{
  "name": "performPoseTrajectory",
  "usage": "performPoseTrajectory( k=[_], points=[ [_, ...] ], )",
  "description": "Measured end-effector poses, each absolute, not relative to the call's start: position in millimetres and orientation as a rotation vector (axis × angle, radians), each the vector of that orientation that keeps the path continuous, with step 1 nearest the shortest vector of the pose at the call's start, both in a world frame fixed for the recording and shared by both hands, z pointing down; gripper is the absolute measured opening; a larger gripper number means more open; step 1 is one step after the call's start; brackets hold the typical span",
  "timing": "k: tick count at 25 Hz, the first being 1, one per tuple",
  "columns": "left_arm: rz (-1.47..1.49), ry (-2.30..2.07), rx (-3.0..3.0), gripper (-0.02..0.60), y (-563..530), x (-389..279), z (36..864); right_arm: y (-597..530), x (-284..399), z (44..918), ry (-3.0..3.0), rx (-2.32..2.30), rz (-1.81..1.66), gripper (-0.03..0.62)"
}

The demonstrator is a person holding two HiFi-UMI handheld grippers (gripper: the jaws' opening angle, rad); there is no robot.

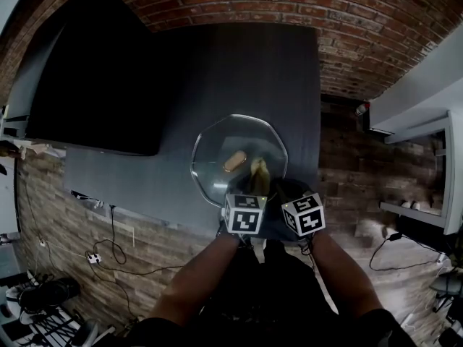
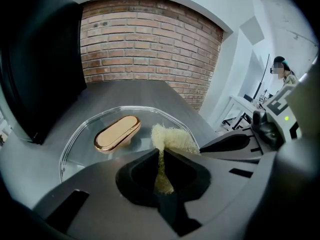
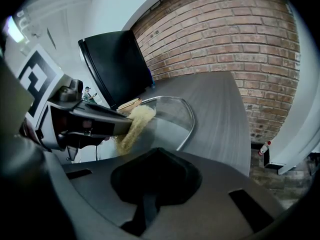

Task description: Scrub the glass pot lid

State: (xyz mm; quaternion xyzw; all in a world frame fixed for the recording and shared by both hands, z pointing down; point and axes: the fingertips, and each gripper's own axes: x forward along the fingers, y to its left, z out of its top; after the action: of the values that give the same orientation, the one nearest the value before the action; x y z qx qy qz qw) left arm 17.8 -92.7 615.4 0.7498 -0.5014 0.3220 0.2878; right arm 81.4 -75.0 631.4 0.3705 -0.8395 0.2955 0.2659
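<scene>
A glass pot lid (image 1: 239, 147) with a gold handle (image 1: 234, 160) lies on the dark grey table (image 1: 239, 63). My left gripper (image 1: 255, 183) is shut on a yellow sponge (image 1: 258, 170), which rests on the lid's near part just right of the handle. The left gripper view shows the sponge (image 2: 170, 138) pinched between the jaws, beside the handle (image 2: 117, 132). My right gripper (image 1: 288, 188) sits close to the right of the left one, at the lid's near right rim. Its jaws look closed on that rim (image 3: 186, 129); the contact itself is hidden.
A large black screen (image 1: 94, 85) covers the table's left part. Brick wall (image 1: 376, 27) lies beyond the table. White shelves (image 1: 419, 132) stand at the right, with a small spray bottle (image 1: 359, 109) near them. Cables and a socket (image 1: 98, 255) lie on the floor below the near edge.
</scene>
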Motion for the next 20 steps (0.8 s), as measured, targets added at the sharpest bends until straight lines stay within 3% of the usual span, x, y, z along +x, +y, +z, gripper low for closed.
performPoseTrajectory(
  k=[20],
  points=[
    [0.812, -1.48, 1.853, 0.049, -50.6, -65.7, 616.9, -74.1, 81.5, 632.0, -2.261, 1.019, 0.803, 0.017]
  ],
)
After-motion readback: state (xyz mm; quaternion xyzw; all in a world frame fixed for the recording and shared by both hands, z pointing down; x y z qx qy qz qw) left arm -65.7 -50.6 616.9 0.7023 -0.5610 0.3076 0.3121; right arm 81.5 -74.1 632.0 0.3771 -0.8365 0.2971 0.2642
